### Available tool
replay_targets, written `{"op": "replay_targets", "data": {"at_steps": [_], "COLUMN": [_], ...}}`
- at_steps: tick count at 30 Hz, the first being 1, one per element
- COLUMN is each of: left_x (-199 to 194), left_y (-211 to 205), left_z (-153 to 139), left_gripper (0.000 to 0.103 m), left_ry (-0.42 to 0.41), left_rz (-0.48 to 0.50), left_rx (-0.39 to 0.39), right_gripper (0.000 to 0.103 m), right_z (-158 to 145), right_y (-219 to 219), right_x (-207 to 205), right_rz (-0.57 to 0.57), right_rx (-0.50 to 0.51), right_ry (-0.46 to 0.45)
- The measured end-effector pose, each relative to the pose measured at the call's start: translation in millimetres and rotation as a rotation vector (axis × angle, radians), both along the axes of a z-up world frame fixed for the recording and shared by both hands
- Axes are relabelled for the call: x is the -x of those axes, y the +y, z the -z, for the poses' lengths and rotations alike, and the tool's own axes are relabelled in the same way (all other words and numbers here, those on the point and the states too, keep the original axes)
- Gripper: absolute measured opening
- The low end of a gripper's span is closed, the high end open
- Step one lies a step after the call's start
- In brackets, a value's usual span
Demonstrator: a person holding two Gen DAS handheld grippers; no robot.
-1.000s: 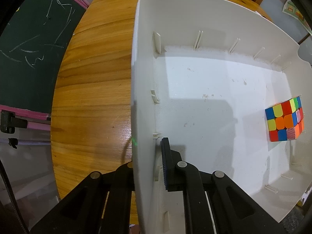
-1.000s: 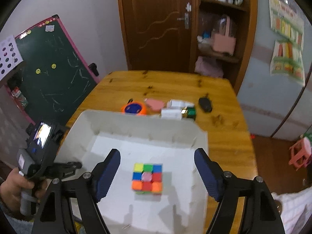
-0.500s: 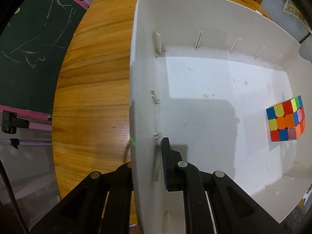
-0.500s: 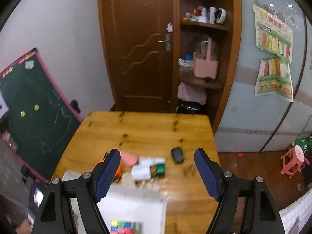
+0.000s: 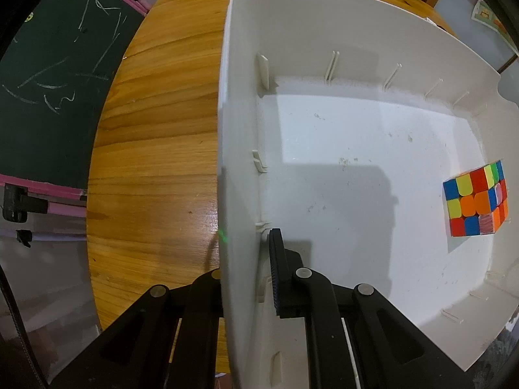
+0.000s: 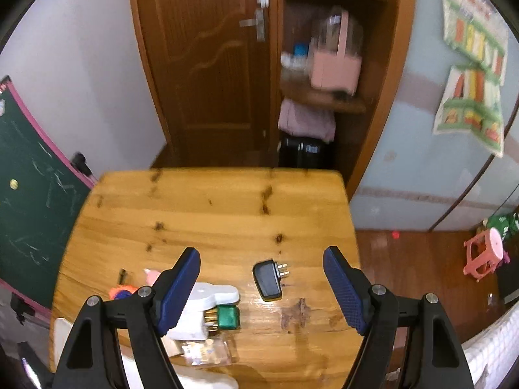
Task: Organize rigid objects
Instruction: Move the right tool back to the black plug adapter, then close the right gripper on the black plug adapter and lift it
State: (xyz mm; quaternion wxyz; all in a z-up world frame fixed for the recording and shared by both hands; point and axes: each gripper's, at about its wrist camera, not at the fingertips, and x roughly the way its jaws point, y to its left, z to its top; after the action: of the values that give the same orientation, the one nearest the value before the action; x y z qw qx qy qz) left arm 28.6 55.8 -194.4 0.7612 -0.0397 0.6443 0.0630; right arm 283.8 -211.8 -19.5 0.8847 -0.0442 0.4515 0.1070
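My left gripper [image 5: 246,259] is shut on the left wall of a white plastic bin [image 5: 236,149], one finger inside and one outside. A colourful puzzle cube [image 5: 474,203] lies on the bin floor at the right. My right gripper [image 6: 261,287] is open and empty above the wooden table [image 6: 211,214]. Between its fingers lies a black plug adapter [image 6: 268,278]. By its left finger lie a white plug [image 6: 207,304], a green block [image 6: 228,317], an orange-and-blue round thing [image 6: 121,291] and a pink piece [image 6: 150,274].
A green chalkboard [image 5: 55,74] stands left of the table. A wooden door [image 6: 207,64] and a shelf with a pink bag [image 6: 335,64] are behind the table. A clear packet [image 6: 207,351] lies near the bin's corner [image 6: 61,334].
My right gripper has risen and moved forward from over the bin and cube to over the loose things on the table. My left gripper has kept its hold on the bin wall.
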Motion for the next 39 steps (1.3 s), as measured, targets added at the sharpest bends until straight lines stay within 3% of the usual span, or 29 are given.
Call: {"op": "replay_targets", "data": {"at_steps": [6,11,15,22,27,32,35,39], "left_x": [0,-1,-1,-1,-1,-1,-1,-1], "left_y": [7,8,9,8,8,9,9,9], "left_z": [-1,-2,-2,-2,-2,-3,-3,-3], "left_gripper": [0.011,0.011,0.011,0.011,0.011,0.011,0.011,0.012], "left_ry": [-0.001,-0.001,-0.001,-0.001,-0.001,-0.001,-0.001,-0.001], "left_rz": [-0.027,-0.019,-0.023,-0.022,-0.022,-0.023,-0.023,-0.023], "left_rx": [0.032,0.024,0.030,0.027,0.027,0.026,0.025,0.025], "right_gripper": [0.079,0.078,0.068,0.066,0.054,0.052,0.039,0.038], "right_z": [74,115,134,148,157,164,165,166], "right_y": [-1,-5,-5,-1,1,4,5,7], "right_x": [-37,-48,-53,-58,-63,-66,-67,-68], "right_rz": [0.021,0.040,0.047,0.049,0.040,0.040,0.035,0.025], "right_rx": [-0.008,-0.020,-0.041,-0.032,-0.032,-0.028,-0.024,-0.040], "right_ry": [0.157,0.246,0.298,0.337,0.369,0.374,0.361,0.358]}}
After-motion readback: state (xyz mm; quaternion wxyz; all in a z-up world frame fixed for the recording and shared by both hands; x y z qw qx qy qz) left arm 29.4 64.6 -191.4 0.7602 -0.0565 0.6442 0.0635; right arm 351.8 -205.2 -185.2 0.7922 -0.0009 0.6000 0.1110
